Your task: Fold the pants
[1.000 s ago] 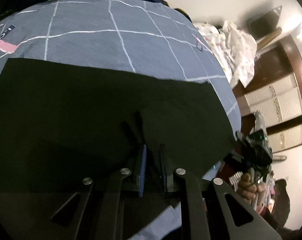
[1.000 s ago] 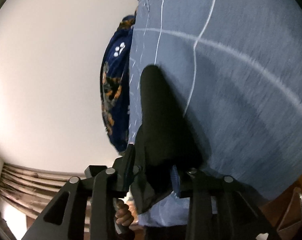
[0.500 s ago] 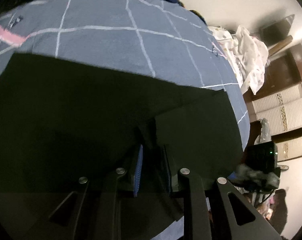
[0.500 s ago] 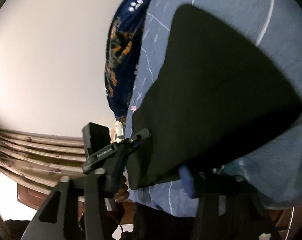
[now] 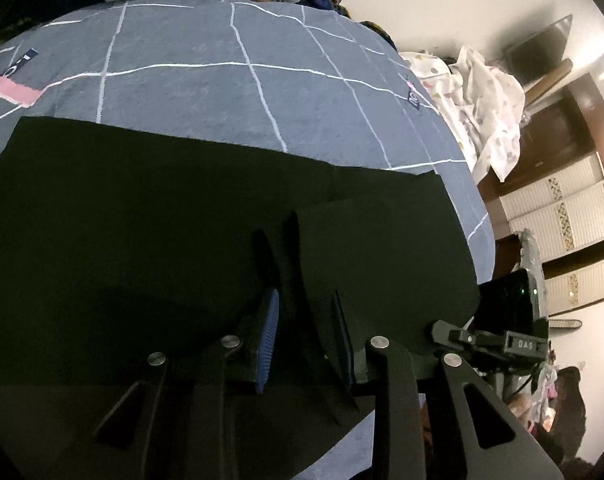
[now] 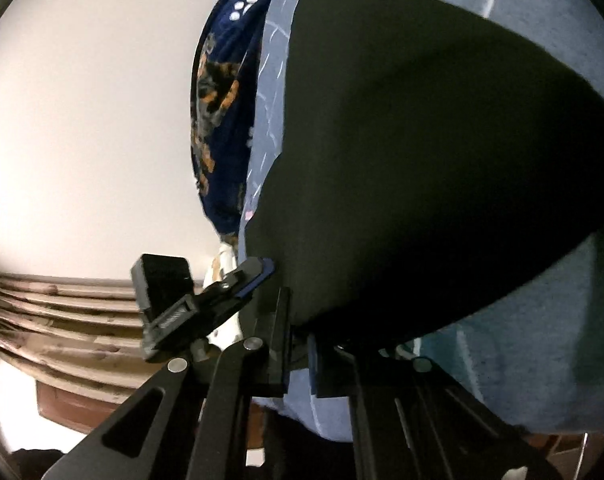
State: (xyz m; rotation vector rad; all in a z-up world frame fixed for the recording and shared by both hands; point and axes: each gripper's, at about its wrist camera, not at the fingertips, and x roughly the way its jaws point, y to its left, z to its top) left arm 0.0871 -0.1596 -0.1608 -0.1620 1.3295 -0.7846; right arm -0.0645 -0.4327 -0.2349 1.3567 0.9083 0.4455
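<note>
The left gripper (image 5: 304,332) points down onto the black pants (image 5: 150,240); its jaws are opening, with a raised fold of the dark cloth standing between the blue-ribbed pads (image 5: 268,340), and whether they still press it I cannot tell. The right gripper (image 6: 298,354) has its jaws drawn almost together at the near edge of the pants (image 6: 422,152), where the cloth edge runs down between them; the grip looks closed on that edge.

The pants lie flat across the near part of the bed, on a grey-blue cover (image 5: 222,92) crossed by white lines, with one corner folded over near the bed's right edge. A pink patch (image 5: 12,88) shows on the cover toward the far left.

Along the far edge lies a dark blue blanket (image 6: 222,92) with orange figures. Beyond the right edge is a heap of white spotted laundry (image 5: 482,108), then dark wood doors with pale panels (image 5: 562,220). The right wrist view shows a plain pale wall (image 6: 82,120) and pleated curtains (image 6: 62,312).
</note>
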